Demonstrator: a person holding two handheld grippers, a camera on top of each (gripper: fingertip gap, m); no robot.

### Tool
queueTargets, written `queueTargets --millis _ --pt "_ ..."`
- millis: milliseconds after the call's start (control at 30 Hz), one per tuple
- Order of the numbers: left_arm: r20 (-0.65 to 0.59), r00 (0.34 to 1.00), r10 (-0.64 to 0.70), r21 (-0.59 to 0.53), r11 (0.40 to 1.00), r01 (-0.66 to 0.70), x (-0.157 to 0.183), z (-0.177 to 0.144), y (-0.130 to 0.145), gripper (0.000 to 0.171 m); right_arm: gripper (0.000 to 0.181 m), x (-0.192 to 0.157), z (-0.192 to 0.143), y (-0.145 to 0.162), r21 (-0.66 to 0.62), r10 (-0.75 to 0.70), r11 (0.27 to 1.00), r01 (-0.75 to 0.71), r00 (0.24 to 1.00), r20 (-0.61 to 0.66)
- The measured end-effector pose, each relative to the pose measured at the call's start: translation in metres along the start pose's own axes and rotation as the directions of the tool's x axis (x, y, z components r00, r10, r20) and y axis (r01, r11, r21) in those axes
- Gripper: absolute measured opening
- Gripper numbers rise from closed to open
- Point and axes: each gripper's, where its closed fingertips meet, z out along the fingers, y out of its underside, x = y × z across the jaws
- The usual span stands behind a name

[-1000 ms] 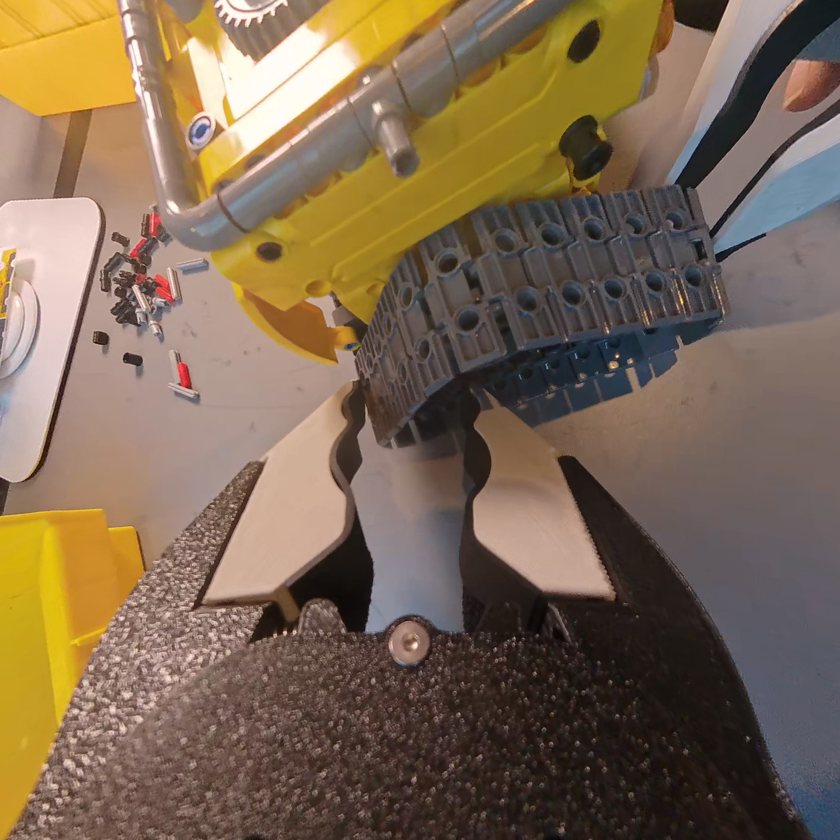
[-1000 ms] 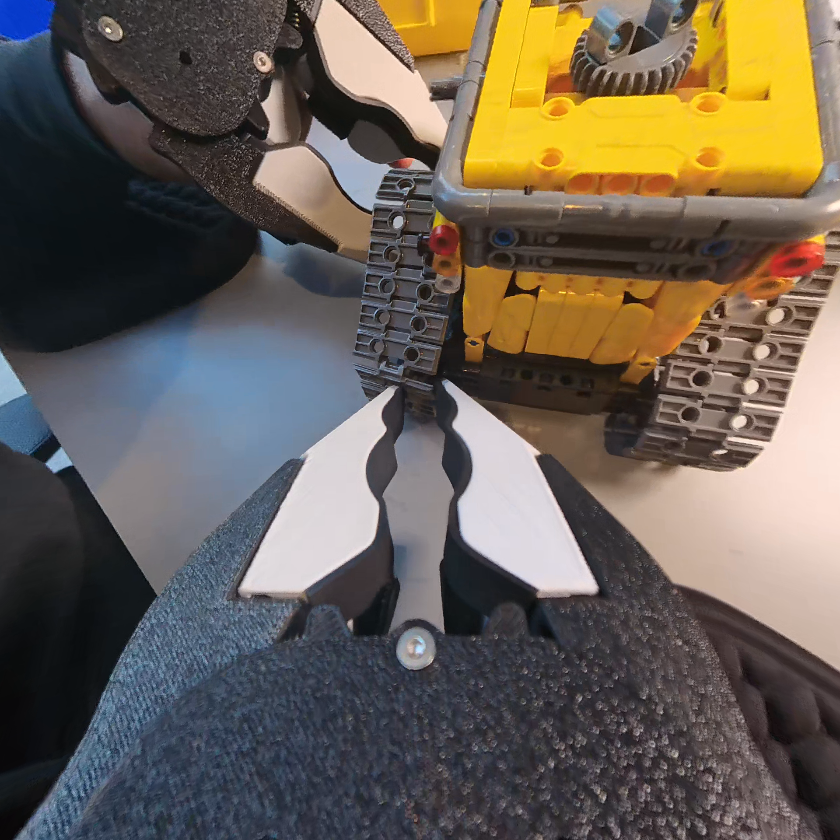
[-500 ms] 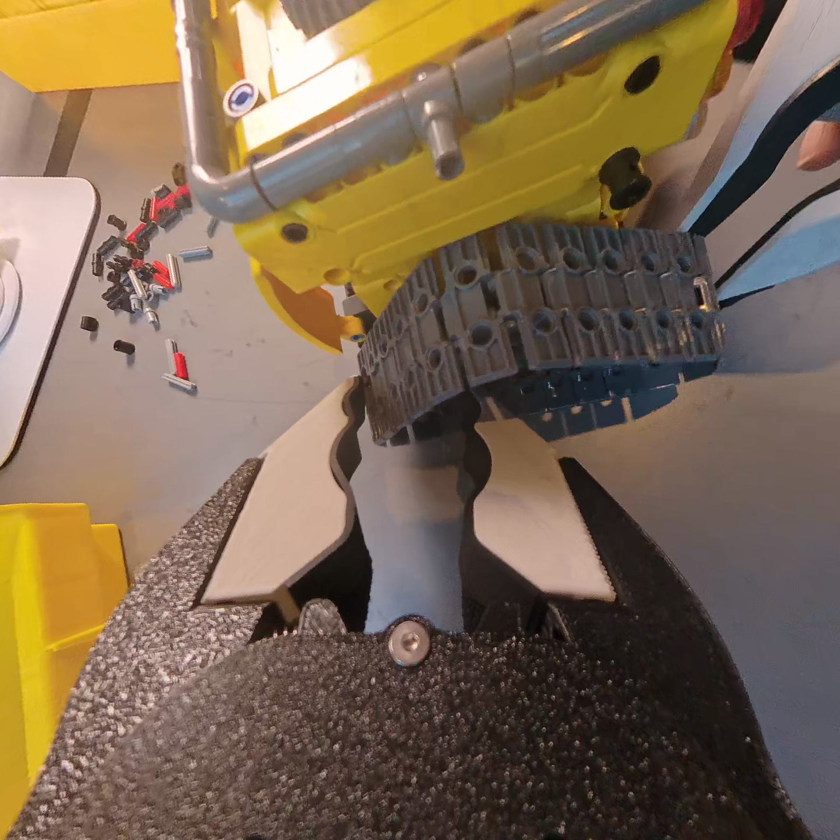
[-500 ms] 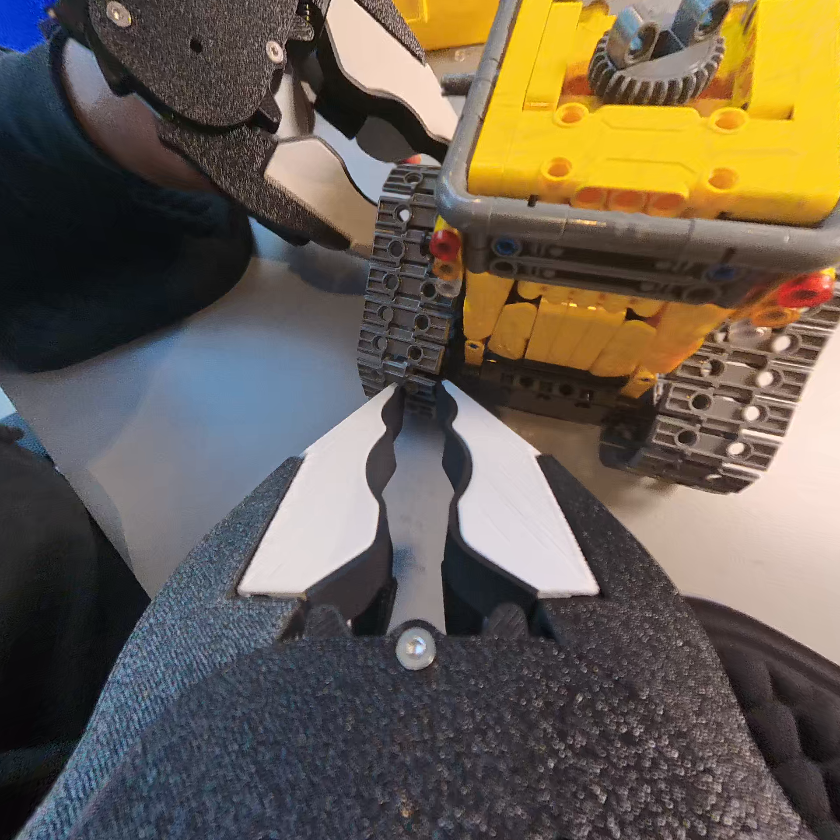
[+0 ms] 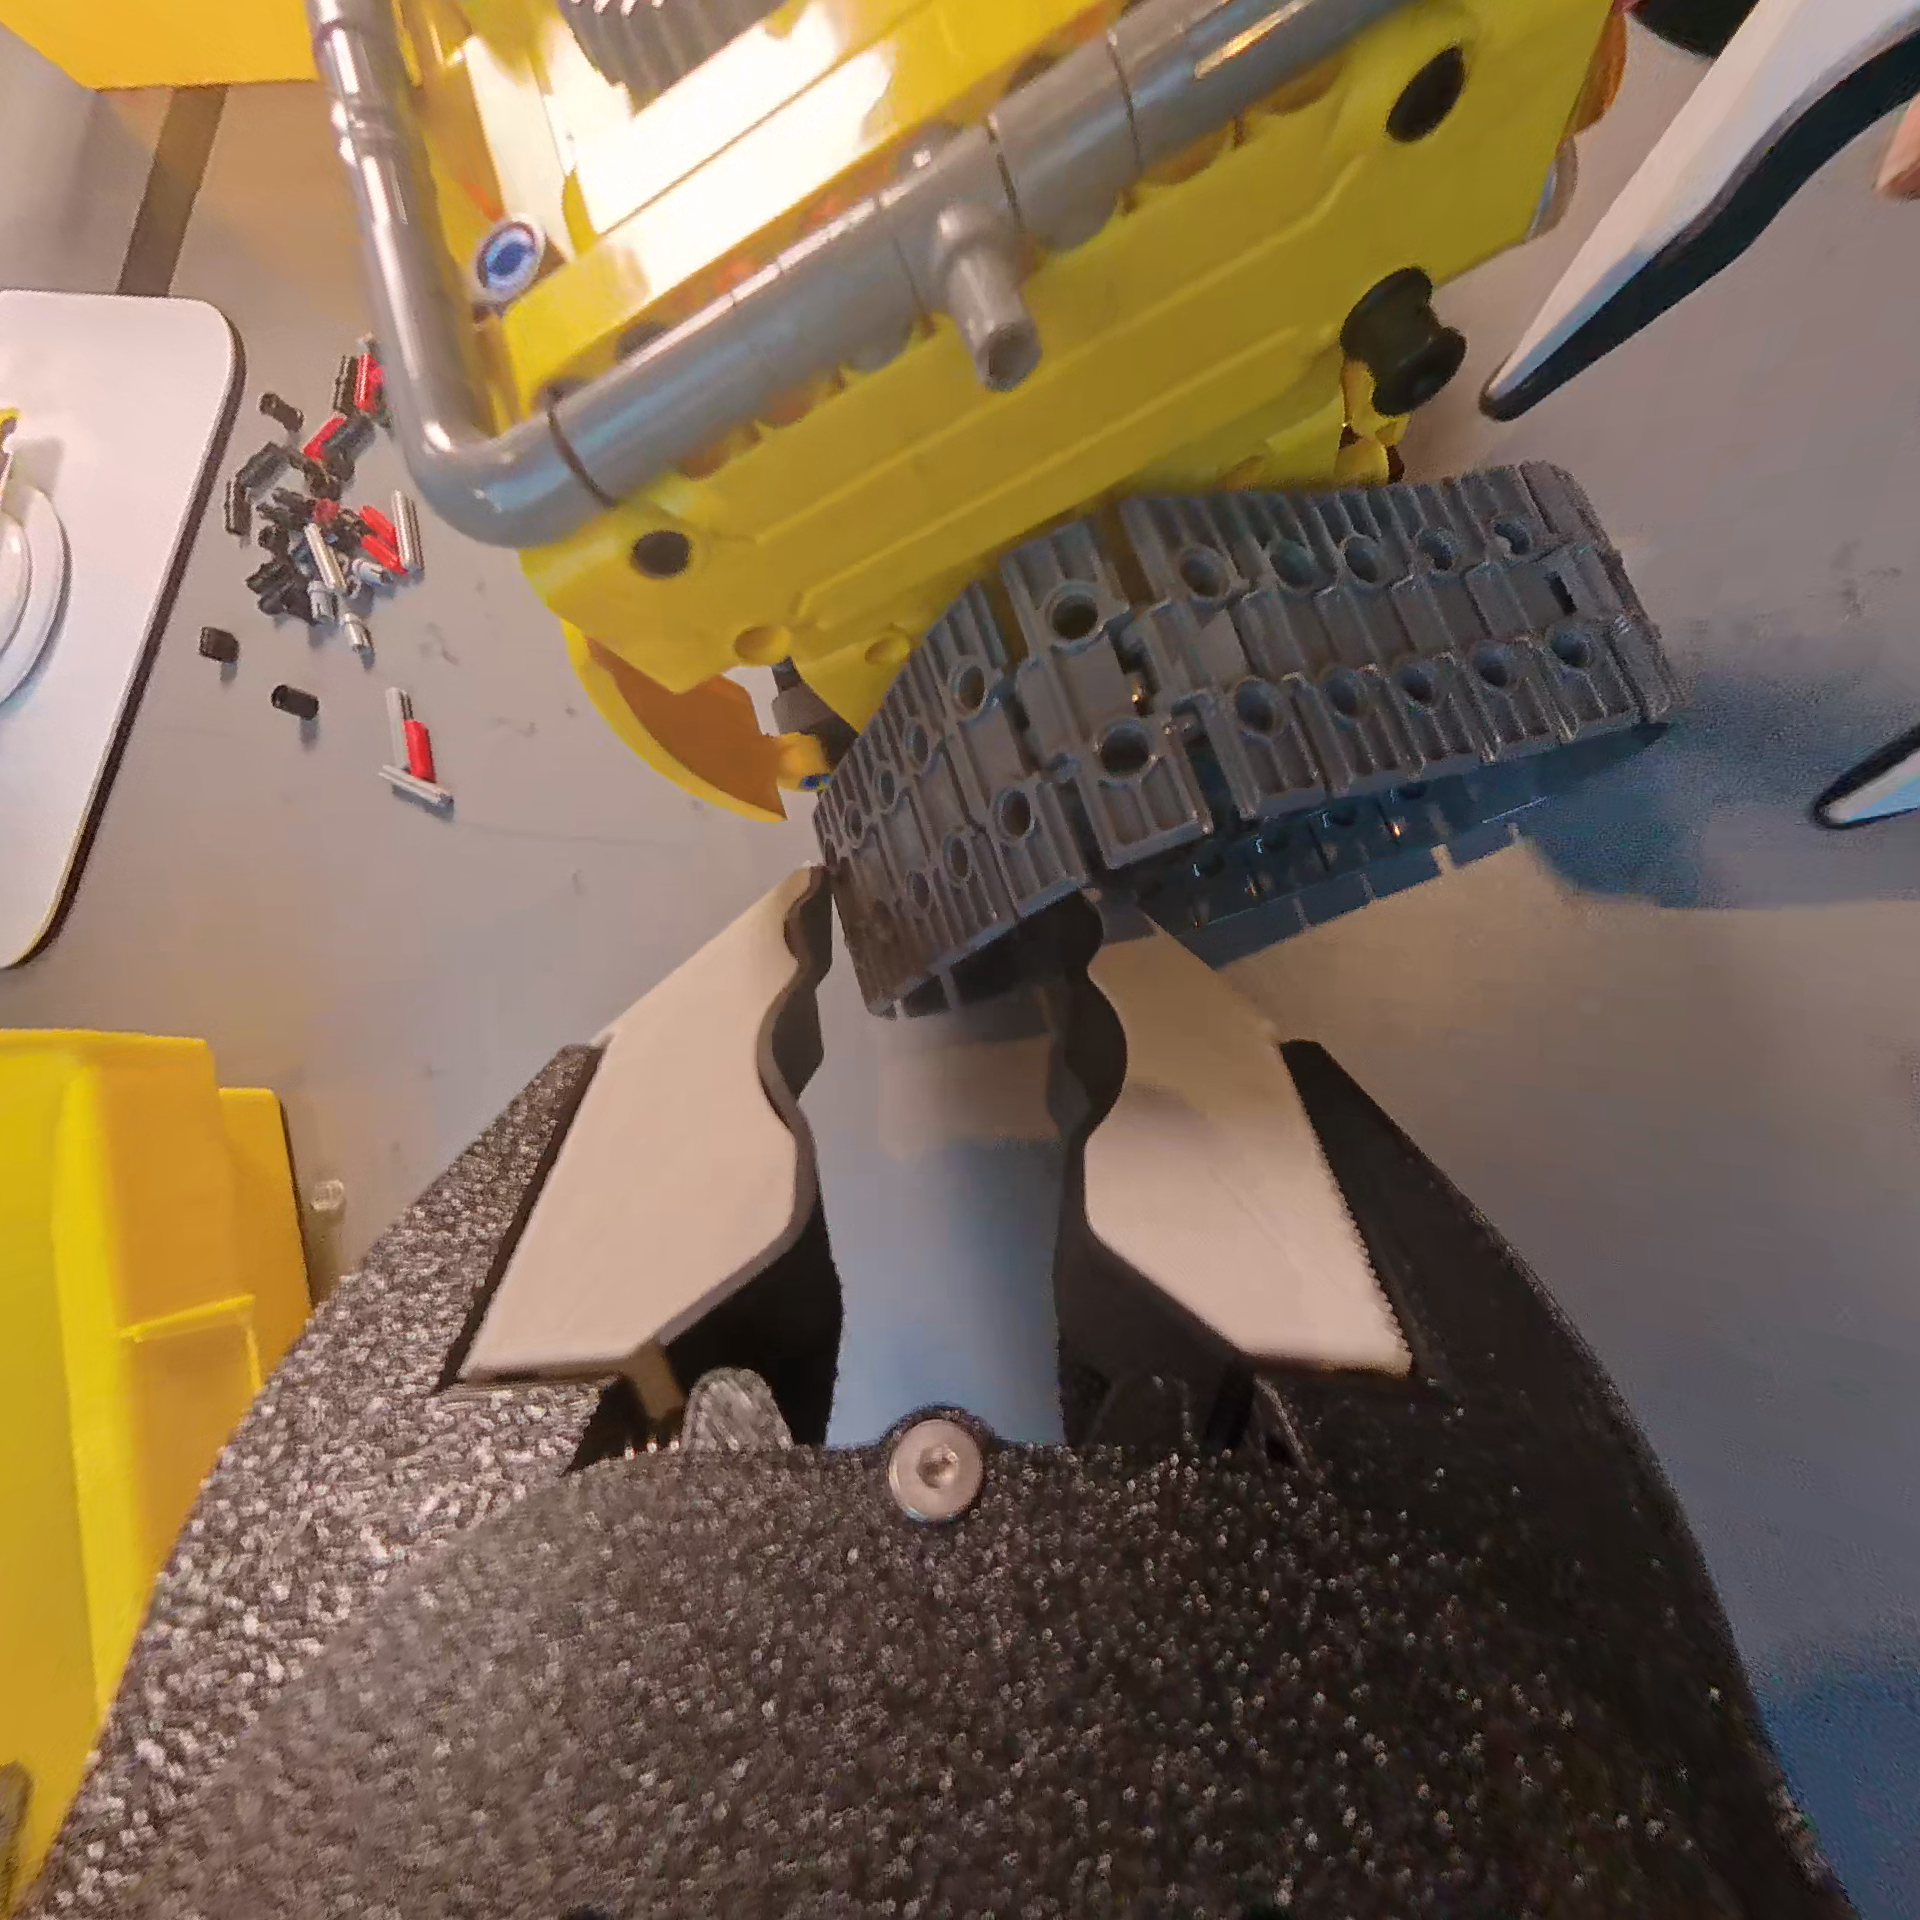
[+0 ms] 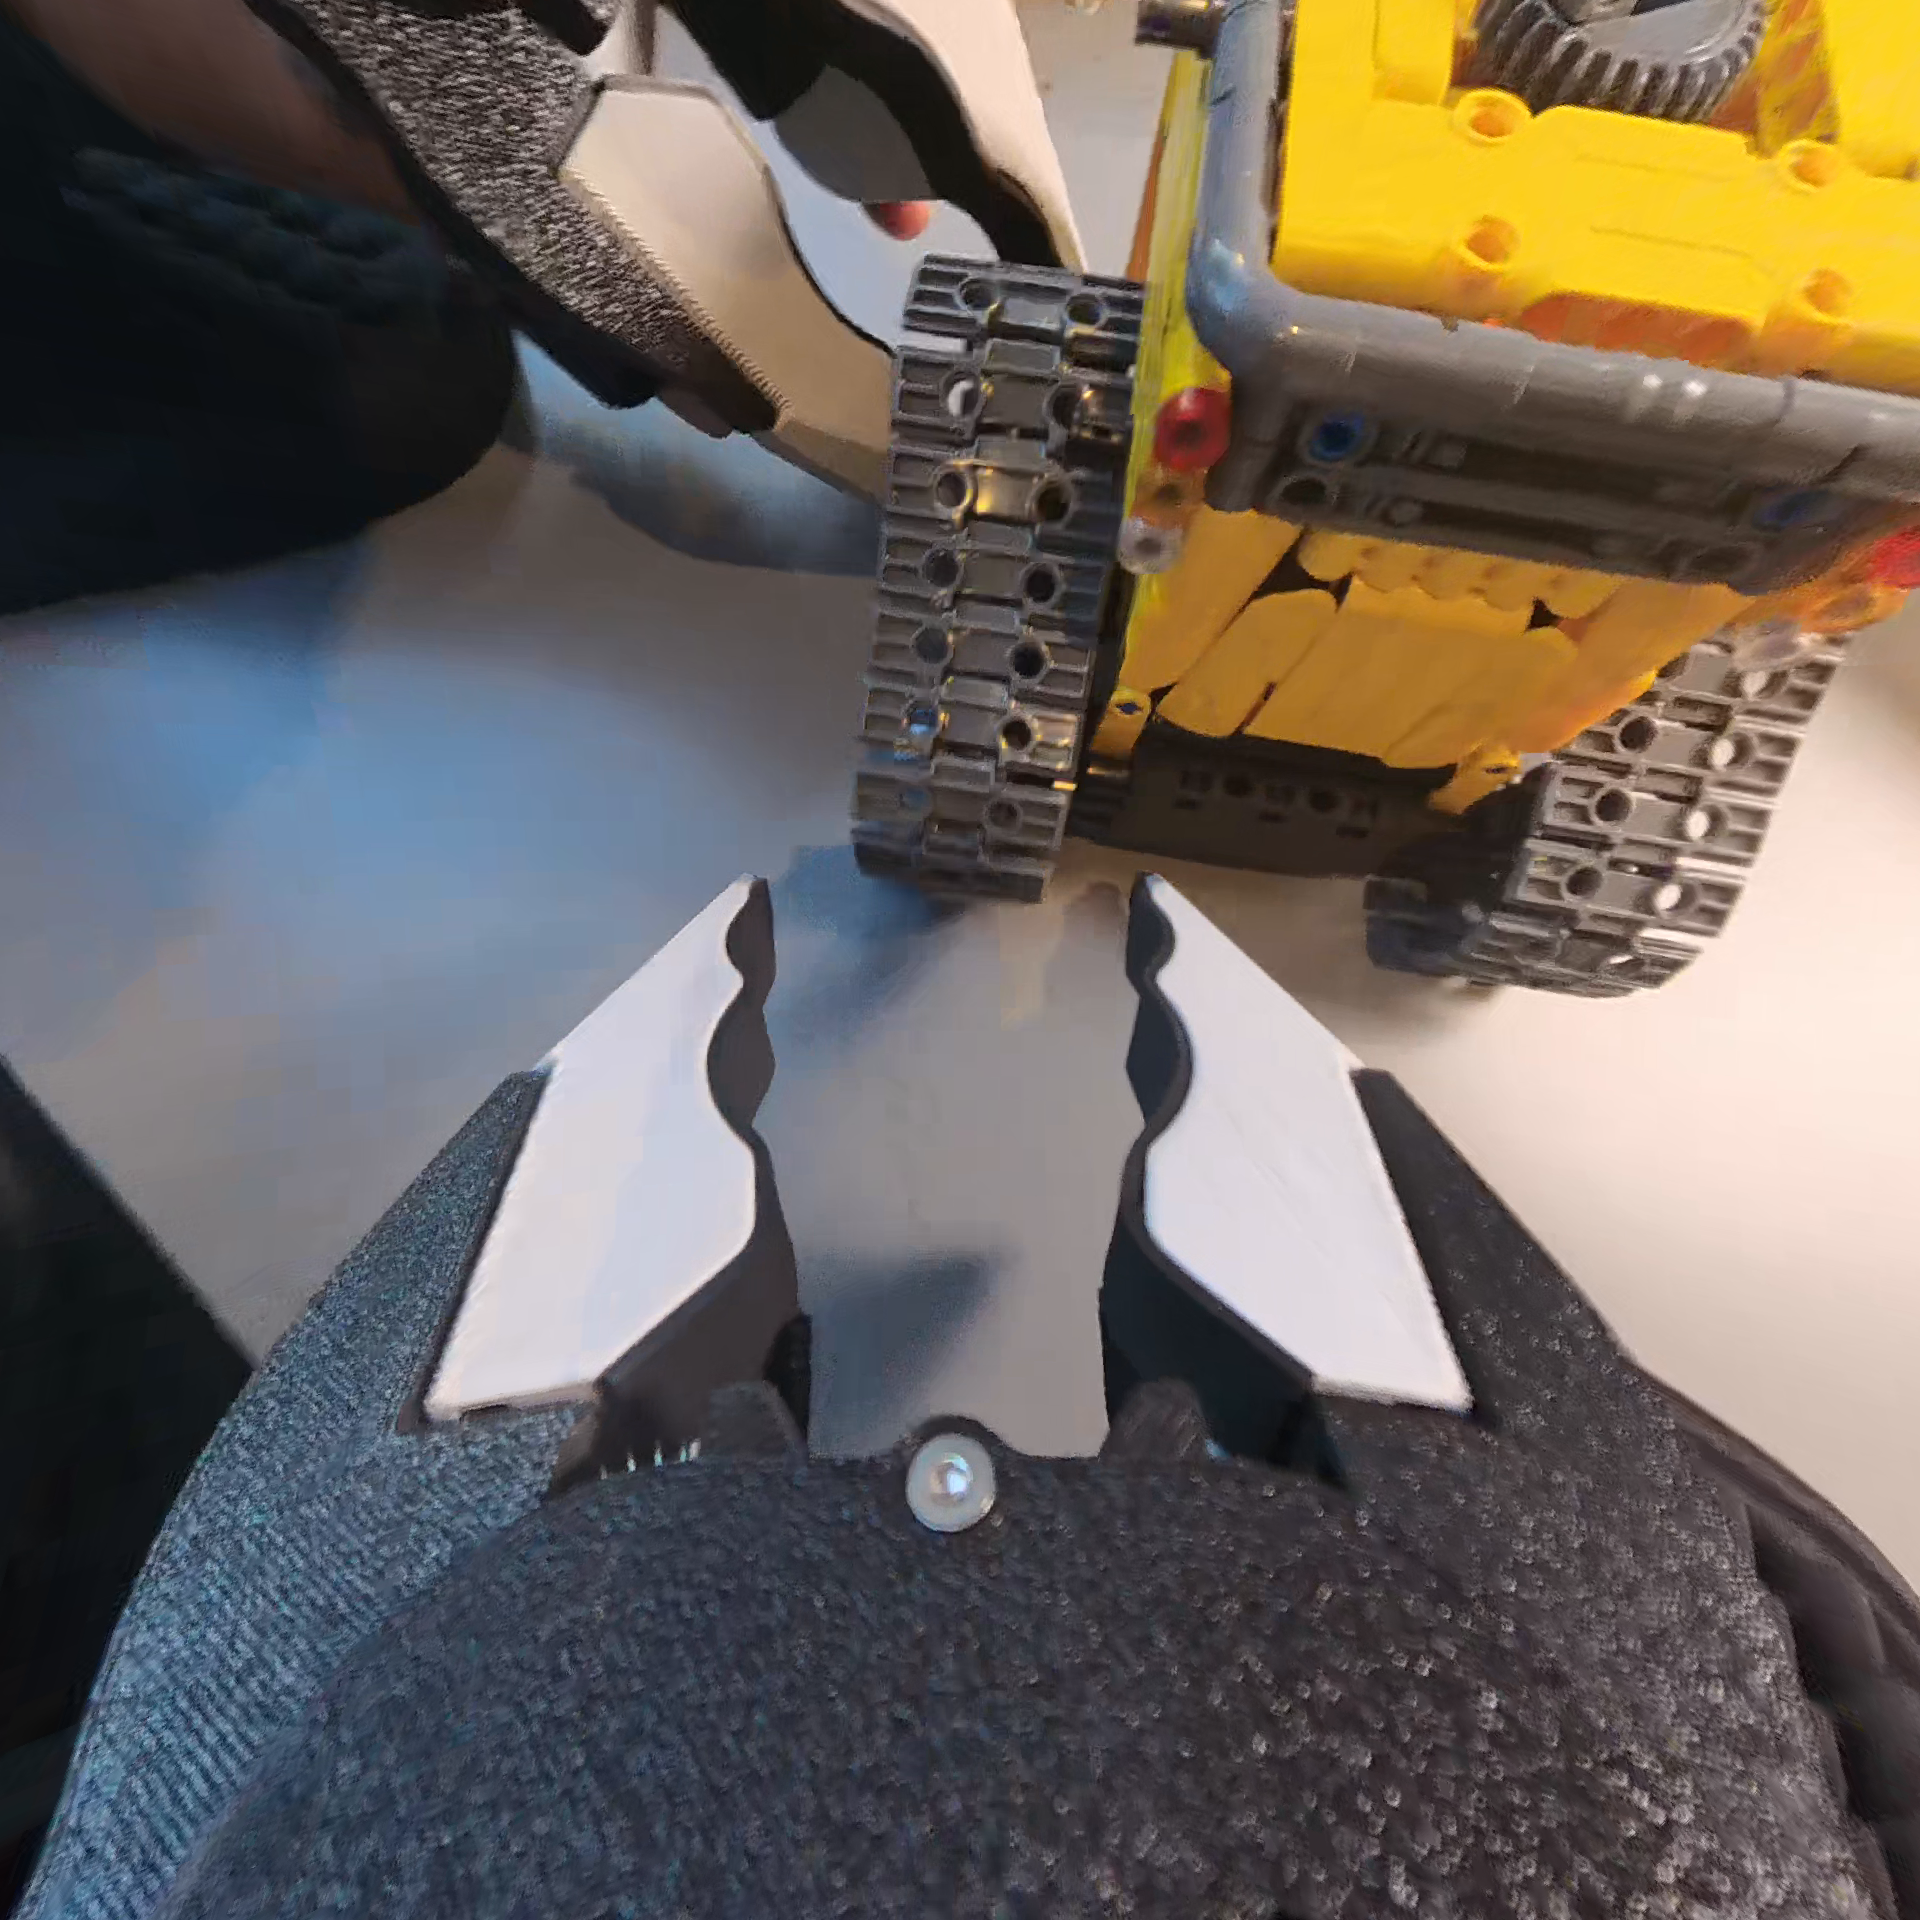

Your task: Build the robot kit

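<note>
A yellow brick-built tracked vehicle with grey tracks stands on the grey table; it also shows in the right wrist view. My left gripper is shut on the end of one grey track, its fingers on either side of the track's width. In the right wrist view the left gripper holds that track's far end. My right gripper is open and empty, just short of the near end of the same track, not touching it. One of its fingers shows at the top right of the left wrist view.
Several small red, black and grey pins lie loose on the table left of the vehicle. A white board lies at the far left. A yellow bin stands at the lower left. A person's dark sleeve is behind the left gripper.
My right gripper has opened, let go of the track's near end and drawn back a little. The vehicle has turned slightly. My left gripper keeps its hold on the track.
</note>
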Motion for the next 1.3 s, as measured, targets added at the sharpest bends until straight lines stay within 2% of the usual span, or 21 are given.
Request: queueTargets --millis 67,100,200,300,400,533,600,767,867,1000,1200,1300 --pt "0.023 0.999 -0.03 -0.014 0.999 0.03 0.002 -0.004 0.004 0.043 0.066 0.002 0.006 -0.006 0.032 -0.002 0.999 0.003 1.0 -0.019" --pt "0.032 0.998 -0.046 -0.019 0.999 0.047 0.003 -0.006 0.006 0.043 0.059 0.004 0.008 -0.006 0.034 -0.014 0.999 0.014 1.0 -0.021" --pt "0.052 0.994 -0.092 -0.032 0.995 0.093 0.008 -0.014 0.013 0.043 0.041 0.003 0.005 -0.003 0.032 -0.069 0.997 0.067 0.996 0.054" --pt "0.051 0.992 -0.117 -0.049 0.992 0.119 0.018 -0.019 0.02 0.029 0.039 0.022 0.0 0.003 0.009 -0.19 0.982 0.19 0.979 0.067" --pt "0.033 0.988 -0.152 -0.037 0.987 0.153 0.025 -0.02 0.023 0.039 0.04 0.029 -0.001 0.006 0.034 -0.259 0.966 0.257 0.946 0.194" --pt "-0.03 0.986 -0.166 0.018 0.986 0.167 0.023 -0.03 0.017 0.041 0.046 0.038 0.0 0.004 0.076 -0.273 0.962 0.262 0.908 0.319" --pt "-0.058 0.983 -0.174 0.048 0.983 0.177 0.018 -0.031 0.013 0.041 0.04 0.034 -0.001 0.003 0.099 -0.285 0.958 0.269 0.869 0.403" --pt "-0.175 0.969 -0.176 0.08 0.978 0.192 0.022 -0.026 -0.002 0.034 0.038 0.034 -0.003 0.003 0.052 -0.188 0.979 0.198 0.773 0.605" --pt "-0.195 0.968 -0.158 0.086 0.98 0.178 0.023 -0.025 -0.005 0.031 0.038 0.043 -0.004 0.006 0.049 -0.26 0.955 0.293 0.742 0.618" --pt "-0.209 0.956 -0.206 0.102 0.968 0.231 0.023 -0.025 -0.006 0.029 0.039 0.05 -0.002 0.004 0.048 -0.25 0.956 0.288 0.722 0.645" --pt "-0.188 0.961 -0.205 0.097 0.969 0.226 0.027 -0.029 -0.002 0.021 0.041 0.057 -0.001 0.006 0.063 -0.236 0.967 0.249 0.763 0.602" --pt "-0.161 0.965 -0.208 0.087 0.971 0.224 0.026 -0.033 0.004 0.024 0.041 0.059 -0.006 0.003 0.085 -0.244 0.967 0.239 0.787 0.567"
